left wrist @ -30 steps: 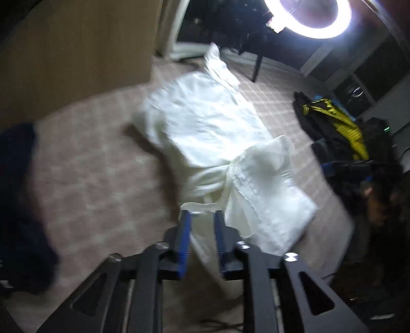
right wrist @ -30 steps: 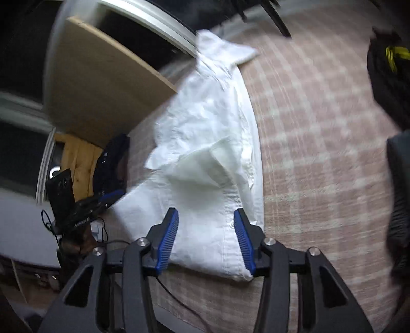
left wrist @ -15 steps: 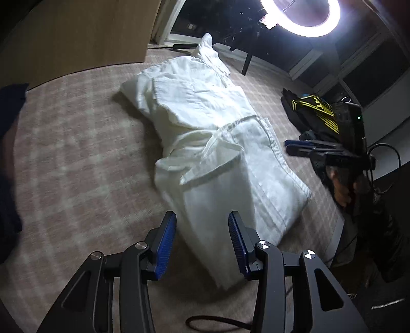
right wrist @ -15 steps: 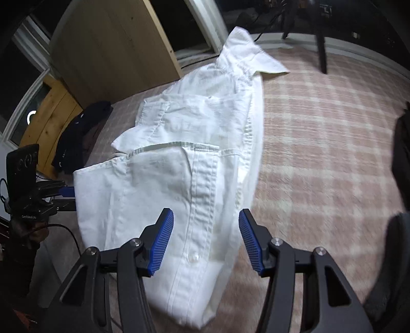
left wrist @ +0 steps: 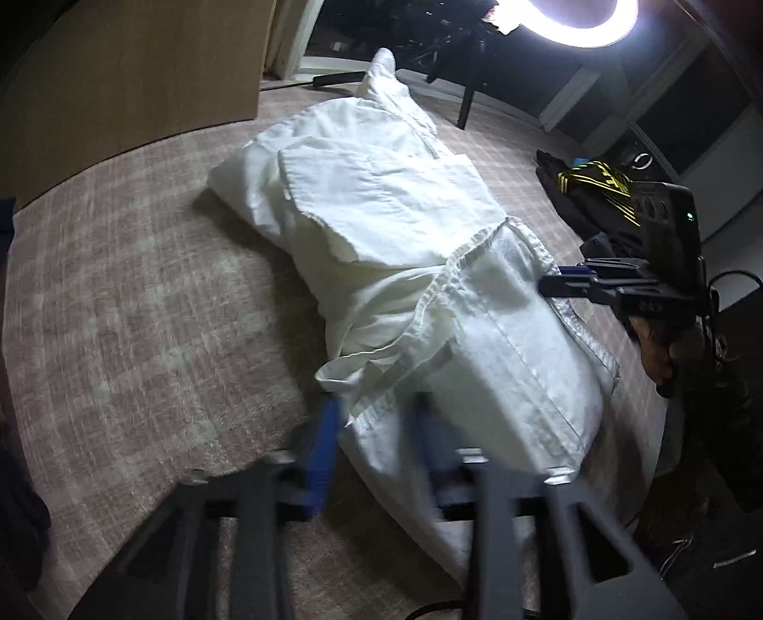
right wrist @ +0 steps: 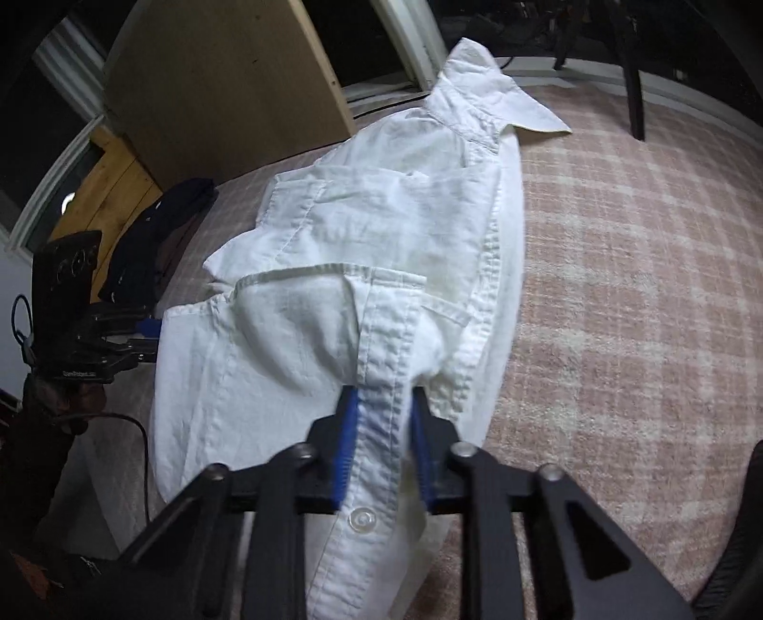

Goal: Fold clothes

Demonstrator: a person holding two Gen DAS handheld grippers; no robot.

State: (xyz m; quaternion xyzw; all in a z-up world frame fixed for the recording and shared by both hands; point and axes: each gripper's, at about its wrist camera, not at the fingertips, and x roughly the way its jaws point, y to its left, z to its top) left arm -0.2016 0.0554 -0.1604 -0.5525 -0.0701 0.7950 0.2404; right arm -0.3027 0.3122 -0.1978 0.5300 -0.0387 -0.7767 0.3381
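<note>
From the left wrist, the white shirt (left wrist: pixel 405 248) is lying lengthwise on the pink plaid rug (left wrist: pixel 133 305), collar pointing toward the far edge by the ring light (left wrist: pixel 579 21). The left tool (left wrist: pixel 376 458) is blurring at the near hem, its 2 fingers straddling cloth; I cannot tell whether it is gripping.

From the right wrist, the right tool (right wrist: pixel 384 446) is pinching narrowly on the button placket (right wrist: pixel 381 362), probably so the hem can be carried toward the collar (right wrist: pixel 481 90).
</note>
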